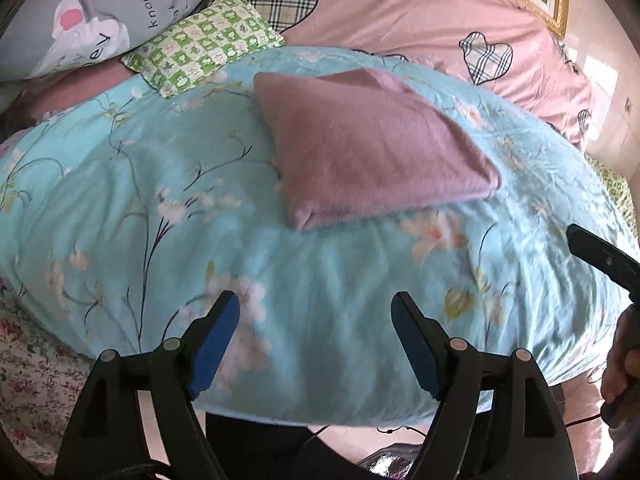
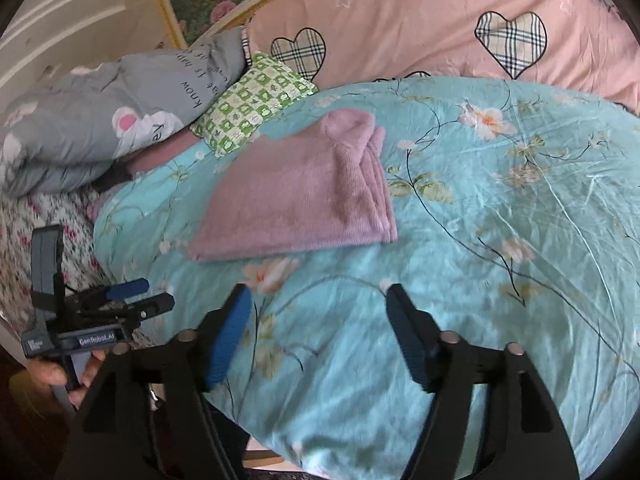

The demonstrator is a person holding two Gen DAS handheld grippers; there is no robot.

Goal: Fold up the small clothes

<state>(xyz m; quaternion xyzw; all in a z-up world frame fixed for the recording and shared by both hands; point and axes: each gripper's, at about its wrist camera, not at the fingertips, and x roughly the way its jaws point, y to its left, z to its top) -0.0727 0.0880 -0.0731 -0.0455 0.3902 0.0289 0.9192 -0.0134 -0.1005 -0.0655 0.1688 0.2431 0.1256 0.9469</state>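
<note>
A small mauve garment (image 2: 296, 196) is lying folded into a compact, roughly four-sided bundle on a blue flowered quilt (image 2: 500, 220) spread over the bed, its layered edges being shown on the side seen at the right in the right wrist view. Both tools are being held back from it: the left gripper (image 1: 316, 344) and the right gripper (image 2: 318, 334) are each being carried with fingers spread apart, nothing between them, only quilt beneath. The fold is judged to be essentially done. What could go wrong from here is being judged as follows: the bundle is resting on a soft, rounded quilt, so it could be slumped or sprung open if the bedding is pressed or dragged nearby, and the stacked layers could be peeled apart if only the top one is caught by a finger. Further out, a green checked pillow (image 1: 204, 44) is lying just beyond the garment, with a grey pillow (image 1: 80, 16) and a pink duvet with plaid hearts (image 1: 400, 12) behind. No containers are being shown in either view, so nothing is being held in any.
</note>
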